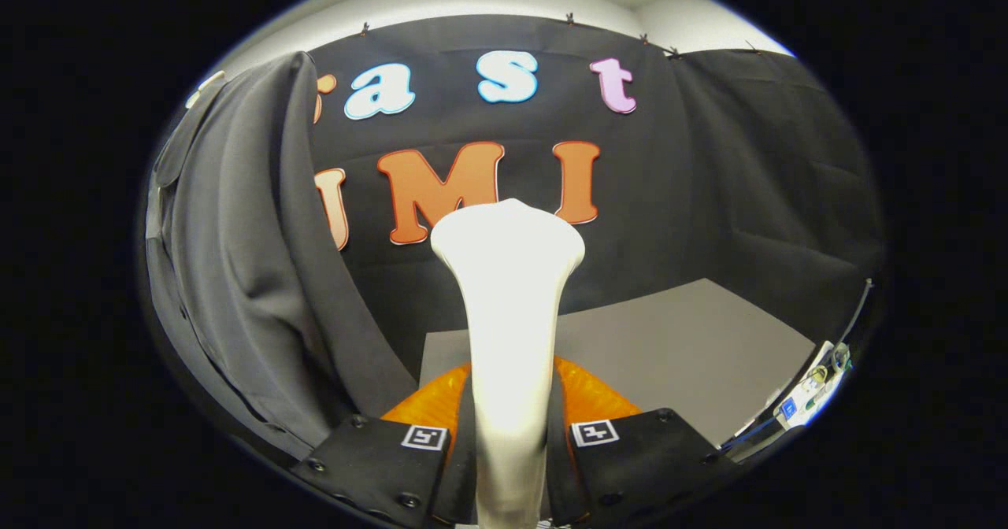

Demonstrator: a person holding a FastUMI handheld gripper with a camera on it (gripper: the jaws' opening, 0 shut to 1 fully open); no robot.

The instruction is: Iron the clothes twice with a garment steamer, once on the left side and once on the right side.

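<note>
Steamer [508,277] stands upright, clamped between both gripper [508,438] fingers. Dark garment [236,253] hangs just beside, apart from its head. Grey table [693,340] lies beyond.

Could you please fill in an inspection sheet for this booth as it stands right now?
Surface: grey tabletop, bare ahead of the fingers.
Job's things: white garment steamer upright between the fingers, head up; dark grey garment hanging beside it, apparently apart from the head.
Clutter: small device with a blue part at the table's far edge.
Grippers: gripper shut on the steamer's handle.
Cables: dark cable running to that device.
Surroundings: black cloth wall, white ceiling above.
</note>
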